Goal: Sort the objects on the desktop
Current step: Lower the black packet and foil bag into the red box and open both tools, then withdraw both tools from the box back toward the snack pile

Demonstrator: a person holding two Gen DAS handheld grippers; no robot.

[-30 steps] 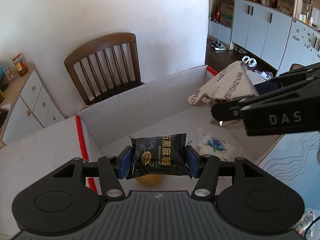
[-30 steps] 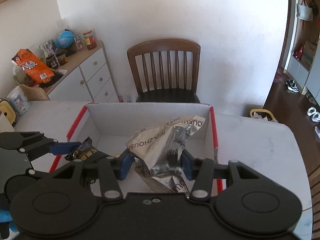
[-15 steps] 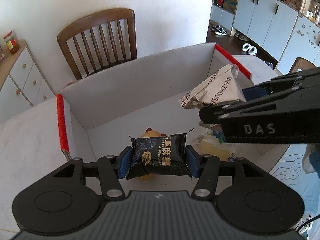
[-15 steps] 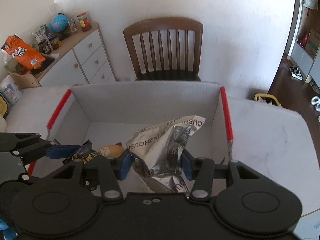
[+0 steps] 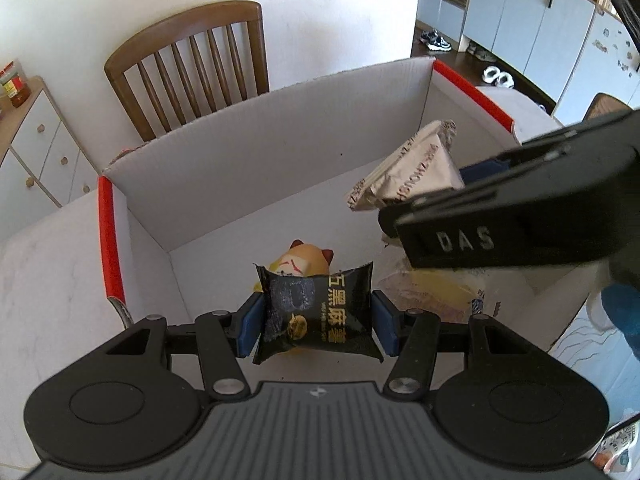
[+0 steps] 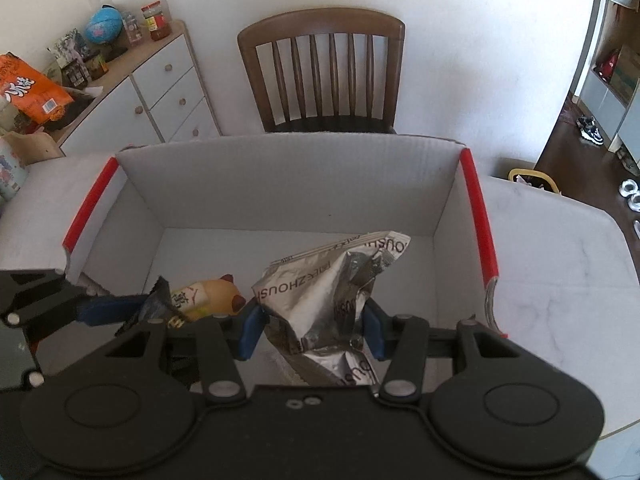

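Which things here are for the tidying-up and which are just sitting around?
For the job: black snack packet in left gripper; silver packet in right gripper; cardboard box; cat toy.

Just around: wooden chair; white drawers; globe; orange bag.

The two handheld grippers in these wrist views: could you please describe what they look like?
Both are matte black. The left gripper and right gripper each have blue pads on thin black linkage arms with silver pivot screws, and two round discs on the body. The left body has a ribbed grey top. Seen side-on, the right gripper's finger carries white "DAS" lettering. No cables or sleeves show.
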